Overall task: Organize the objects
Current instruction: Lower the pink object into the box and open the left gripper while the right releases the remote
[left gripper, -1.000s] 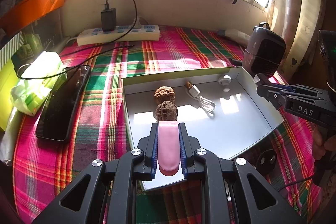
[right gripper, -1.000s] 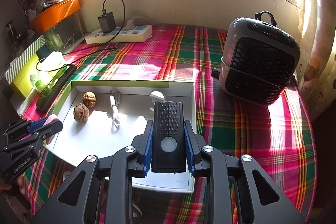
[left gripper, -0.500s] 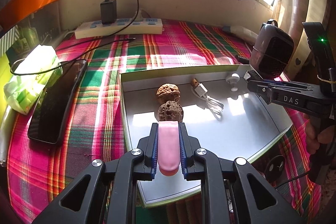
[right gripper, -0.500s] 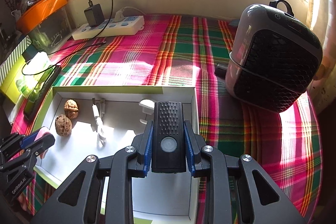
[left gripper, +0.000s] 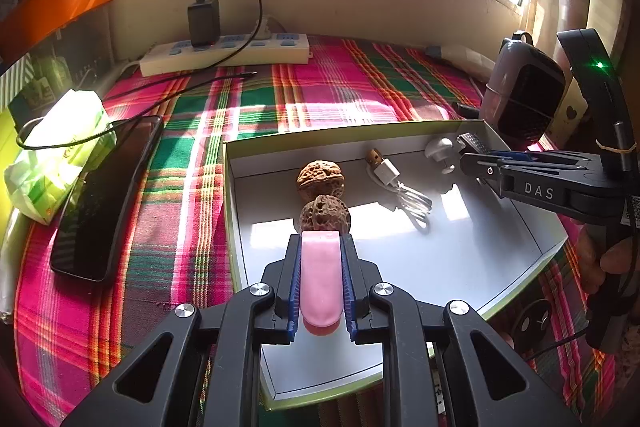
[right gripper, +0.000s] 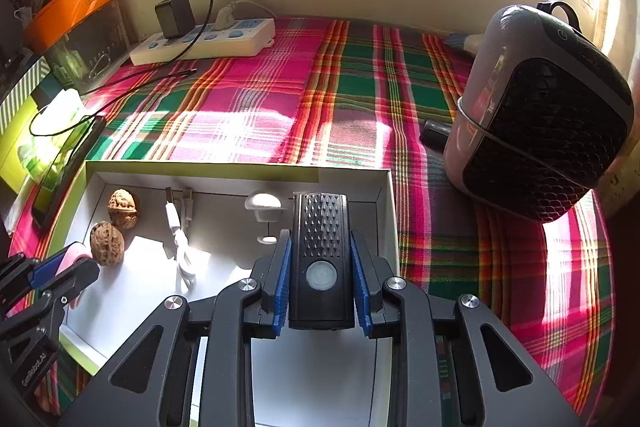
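The left gripper (left gripper: 321, 247) has its jaws clamped on a pink tube (left gripper: 321, 279), which stands lengthwise between the blue pads (left gripper: 294, 283) with its far tip just short of the near walnut (left gripper: 325, 213). The right gripper (right gripper: 321, 247) has its jaws clamped on a black lamp (right gripper: 321, 259), a flat block with a studded upper face and a round button, held over the right part of the tray (right gripper: 384, 203). Both grippers hang above this shallow white tray with a green rim, which lies on a plaid cloth (right gripper: 260, 99). In the tray the near walnut touches the far walnut (left gripper: 320, 179) behind it; to their right lies a white cable (left gripper: 400, 187) with a coiled end, and beyond it, near the far right corner, a small white knob (left gripper: 439, 151). From the left wrist view the right gripper reaches in from the right, its tips next to the knob. Left of the tray on the cloth lies a dark phone (left gripper: 106, 195), and beside that a green-and-white pack (left gripper: 52, 155) with a thin black wire looped over it. At the back wall a power strip (left gripper: 224, 53) carries a black charger (left gripper: 204, 21). A grey heater (right gripper: 536, 111) with a black grille stands on the cloth right of the tray, and an orange box (right gripper: 72, 7) sits high on the left.
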Motion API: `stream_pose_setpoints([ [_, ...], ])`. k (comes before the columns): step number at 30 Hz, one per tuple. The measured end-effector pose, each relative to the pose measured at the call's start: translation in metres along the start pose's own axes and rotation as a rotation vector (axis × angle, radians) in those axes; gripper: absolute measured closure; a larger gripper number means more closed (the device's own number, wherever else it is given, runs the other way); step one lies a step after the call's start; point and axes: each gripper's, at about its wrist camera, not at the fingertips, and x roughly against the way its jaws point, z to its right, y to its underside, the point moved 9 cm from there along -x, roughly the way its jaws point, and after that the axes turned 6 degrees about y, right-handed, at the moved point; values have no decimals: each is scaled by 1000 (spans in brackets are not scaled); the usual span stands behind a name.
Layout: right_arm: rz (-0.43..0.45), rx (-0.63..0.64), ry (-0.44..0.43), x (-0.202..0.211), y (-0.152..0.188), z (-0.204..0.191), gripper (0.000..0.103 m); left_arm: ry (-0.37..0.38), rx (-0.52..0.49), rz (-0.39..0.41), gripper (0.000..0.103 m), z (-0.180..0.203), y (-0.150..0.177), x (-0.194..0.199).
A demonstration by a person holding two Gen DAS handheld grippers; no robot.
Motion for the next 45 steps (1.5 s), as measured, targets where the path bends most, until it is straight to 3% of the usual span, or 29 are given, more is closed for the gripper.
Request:
stream_pose_setpoints([
  [45, 15, -10, -18, -5, 1, -5, 75, -9, -15, -2, 85, 1, 0, -5],
])
